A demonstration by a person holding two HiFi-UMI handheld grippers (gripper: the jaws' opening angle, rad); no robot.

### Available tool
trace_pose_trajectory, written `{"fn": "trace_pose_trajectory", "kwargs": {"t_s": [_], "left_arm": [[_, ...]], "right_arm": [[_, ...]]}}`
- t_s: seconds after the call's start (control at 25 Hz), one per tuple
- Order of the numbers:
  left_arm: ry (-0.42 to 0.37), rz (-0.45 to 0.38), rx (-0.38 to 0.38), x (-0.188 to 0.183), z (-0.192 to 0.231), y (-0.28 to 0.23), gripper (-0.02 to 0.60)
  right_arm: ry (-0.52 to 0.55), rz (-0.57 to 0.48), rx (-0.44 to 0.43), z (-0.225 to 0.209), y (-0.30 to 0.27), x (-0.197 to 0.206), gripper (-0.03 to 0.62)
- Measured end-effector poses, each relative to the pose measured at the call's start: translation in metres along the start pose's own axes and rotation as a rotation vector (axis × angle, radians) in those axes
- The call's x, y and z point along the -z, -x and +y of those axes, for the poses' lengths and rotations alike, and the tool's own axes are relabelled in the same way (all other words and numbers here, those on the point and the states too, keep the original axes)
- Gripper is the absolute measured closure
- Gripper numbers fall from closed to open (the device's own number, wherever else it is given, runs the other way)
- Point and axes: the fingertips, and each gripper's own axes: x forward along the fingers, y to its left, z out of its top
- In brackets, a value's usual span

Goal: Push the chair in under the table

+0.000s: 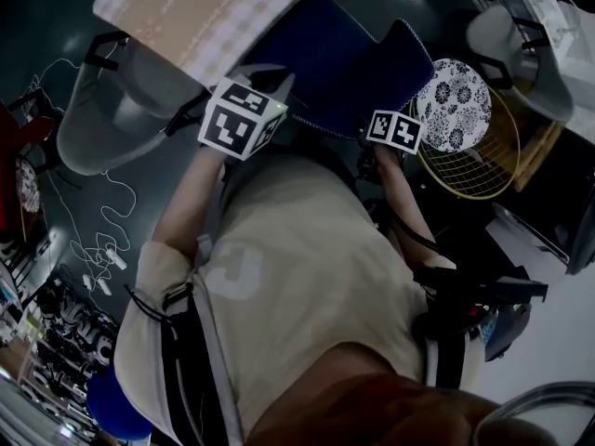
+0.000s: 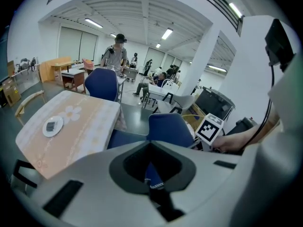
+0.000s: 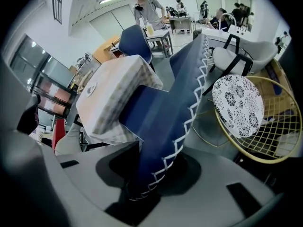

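The blue upholstered chair stands directly in front of you, with the front of its seat already beneath the overhanging edge of the surface covered in a beige checked cloth and its backrest towards you. The left claw is fully closed; a narrow blue strip with white stitching sits in its grip, which reads as the edge of the backrest pinched there. The right claw stands about half apart astride the backrest's edge with the white zigzag seam. Dark gaps show at both sides of the fabric, so treat that side as not yet clamped. Close the right claw onto the padded edge before you apply load, or press with its flat face instead. Push with both claws at equal height and equal force, straight towards the surface, so that the chair does not swing. Keep the push low on the backrest to avoid tipping. Watch the right side: the round flower-patterned cushion on a gold wire frame stands just beside the chair and could catch it. No brand name or legible text is visible. The marker cubes carry black-and-white square patterns only, and the cloth bears a pale flower print.
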Motion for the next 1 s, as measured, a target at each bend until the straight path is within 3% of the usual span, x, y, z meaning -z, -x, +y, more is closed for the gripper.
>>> {"fn": "trace_pose_trajectory", "kwargs": {"t_s": [1.0], "left_arm": [[-0.062, 0.063, 0.019, -0.006, -0.009, -0.017, 0.572]], "right_arm": [[0.121, 0.005, 0.071, 0.007, -0.002, -0.002, 0.459]]}}
